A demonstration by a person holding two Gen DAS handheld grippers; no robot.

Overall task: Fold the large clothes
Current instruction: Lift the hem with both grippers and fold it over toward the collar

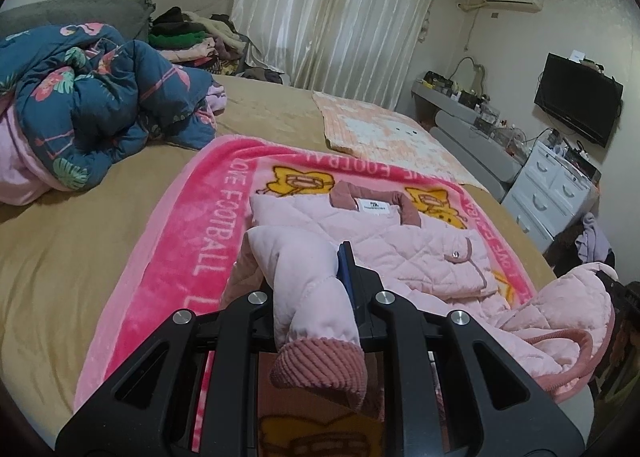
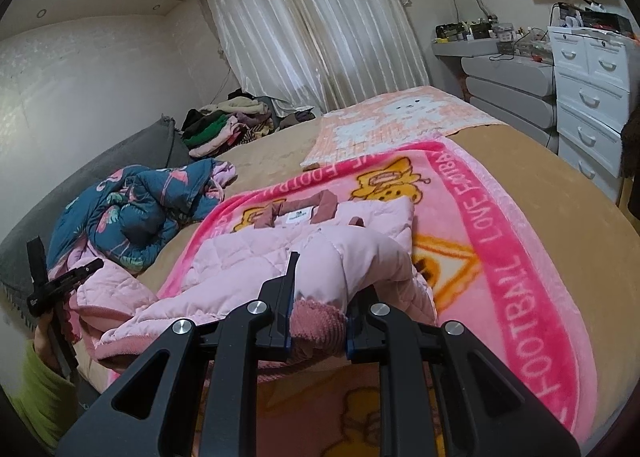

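A pink quilted jacket (image 1: 384,241) with a dark pink corduroy collar lies on a pink football blanket (image 1: 188,241) on the bed. My left gripper (image 1: 316,289) is shut on one sleeve (image 1: 304,289), whose corduroy cuff (image 1: 320,369) hangs toward the camera. In the right wrist view the jacket (image 2: 256,257) lies ahead, and my right gripper (image 2: 320,297) is shut on the other sleeve (image 2: 348,261) near its cuff (image 2: 316,317). The left gripper (image 2: 60,281) shows at the far left there.
A crumpled blue floral quilt (image 1: 92,97) lies left on the tan bed (image 1: 64,253). A peach blanket (image 1: 384,137) lies beyond. A clothes pile (image 1: 192,41) sits by the curtain. White drawers (image 1: 552,193) and a TV (image 1: 576,97) stand right.
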